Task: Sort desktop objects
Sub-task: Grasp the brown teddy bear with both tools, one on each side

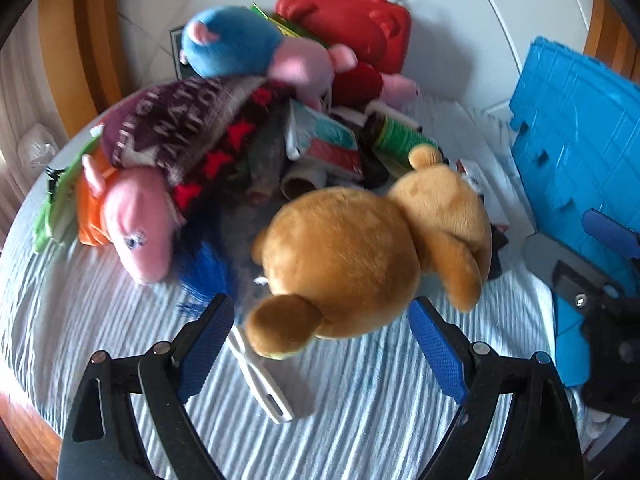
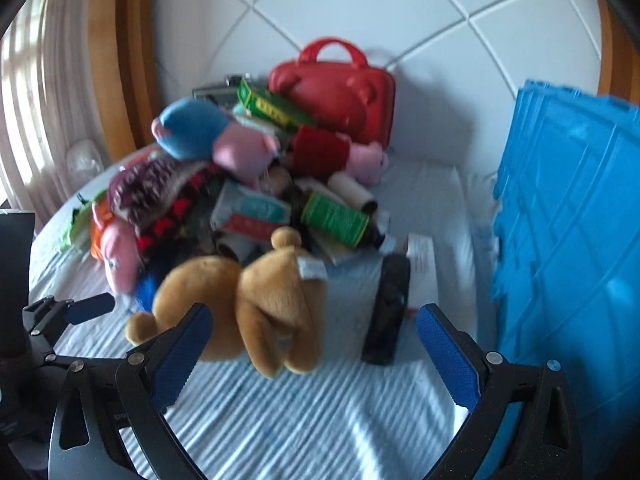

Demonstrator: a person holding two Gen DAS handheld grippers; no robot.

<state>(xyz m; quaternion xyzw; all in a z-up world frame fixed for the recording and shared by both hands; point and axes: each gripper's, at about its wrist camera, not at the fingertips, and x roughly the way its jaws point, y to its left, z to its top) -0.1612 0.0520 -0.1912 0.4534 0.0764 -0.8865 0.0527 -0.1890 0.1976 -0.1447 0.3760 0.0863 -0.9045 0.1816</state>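
- Left gripper (image 1: pixel 322 338): two black plastic arms, each ending in a bright blue pad (image 1: pixel 208 346) with a fine knurled texture.
- Round silver screws sit at the arm joints, and each black arm has a slot cut through it.
- Right gripper (image 2: pixel 314 346): the same build, black arms with textured blue pads (image 2: pixel 448 356) and silver screws.

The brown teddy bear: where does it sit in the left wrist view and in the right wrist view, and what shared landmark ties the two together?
Left wrist view: the brown teddy bear fills the centre, just beyond the open left gripper.
Right wrist view: the bear lies left of centre, by the left finger of the open right gripper.
Shared landmark: the red plastic case stands behind the pile in both.
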